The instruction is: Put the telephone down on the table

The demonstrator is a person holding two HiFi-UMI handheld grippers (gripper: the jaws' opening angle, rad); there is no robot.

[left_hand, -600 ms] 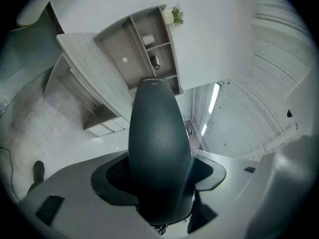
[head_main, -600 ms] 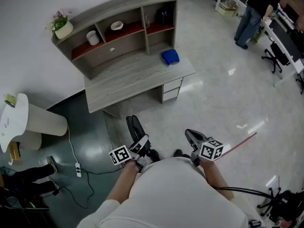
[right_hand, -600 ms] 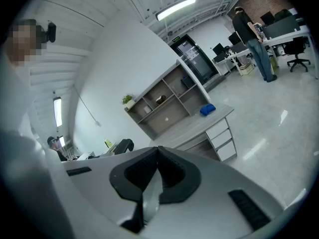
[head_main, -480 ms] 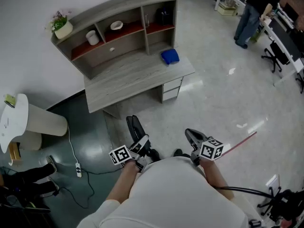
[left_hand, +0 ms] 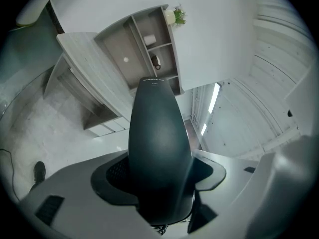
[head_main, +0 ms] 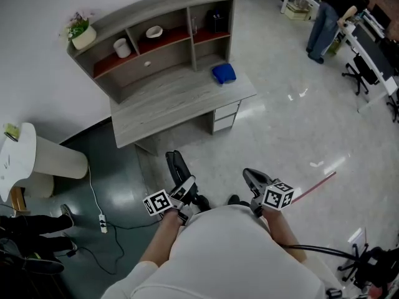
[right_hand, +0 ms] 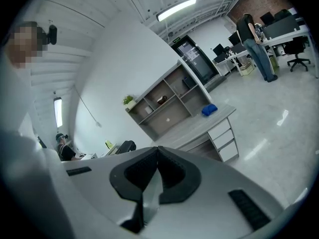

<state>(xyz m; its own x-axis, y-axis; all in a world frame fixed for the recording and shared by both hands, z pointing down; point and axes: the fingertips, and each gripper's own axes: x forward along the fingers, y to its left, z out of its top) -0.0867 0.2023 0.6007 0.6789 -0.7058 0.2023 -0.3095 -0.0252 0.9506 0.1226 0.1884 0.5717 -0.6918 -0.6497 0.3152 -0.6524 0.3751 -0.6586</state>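
Grey floor (head_main: 280, 136) spreads around the desk (head_main: 181, 101) in the head view, where the left tongs (head_main: 185, 189) hold the dark telephone (head_main: 178, 167) in the air, well apart from the desk. Left gripper view: they clamp its smooth, rigid, probably light and slippery shell near the base; its tiny white print is unreadable. Right gripper view: the right tongs (right_hand: 157, 152) are closed on nothing.
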